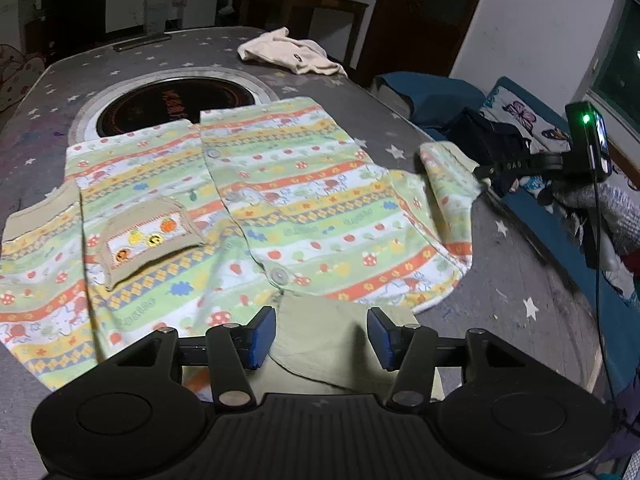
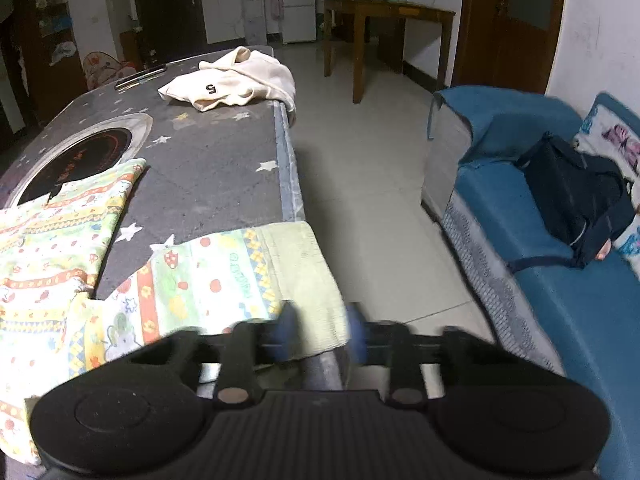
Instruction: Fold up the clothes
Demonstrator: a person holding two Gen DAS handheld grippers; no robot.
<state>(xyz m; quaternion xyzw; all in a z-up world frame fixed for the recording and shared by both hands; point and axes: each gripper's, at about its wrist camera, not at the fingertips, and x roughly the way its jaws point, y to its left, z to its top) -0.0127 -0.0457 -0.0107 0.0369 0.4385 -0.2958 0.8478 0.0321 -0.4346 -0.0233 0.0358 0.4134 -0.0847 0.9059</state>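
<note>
A child's striped print shirt [image 1: 256, 200] lies flat, front up, on the grey star-patterned table [image 1: 100, 68]. My left gripper [image 1: 322, 336] is open, its blue pads on either side of the tan collar [image 1: 320, 344] at the near edge. In the left wrist view my right gripper [image 1: 480, 174] is at the end of the right sleeve [image 1: 448, 176], which is lifted off the table. In the right wrist view the right gripper [image 2: 324, 332] has its pads either side of the sleeve cuff [image 2: 304, 276]. The pads are blurred, and whether they pinch the cuff is unclear.
A cream garment [image 1: 288, 52] lies bunched at the table's far right corner. A round black cooktop [image 1: 176, 106] is set in the table, partly under the shirt's hem. A blue sofa [image 2: 552, 248] with a dark bag [image 2: 576, 200] stands right of the table, across a strip of tiled floor.
</note>
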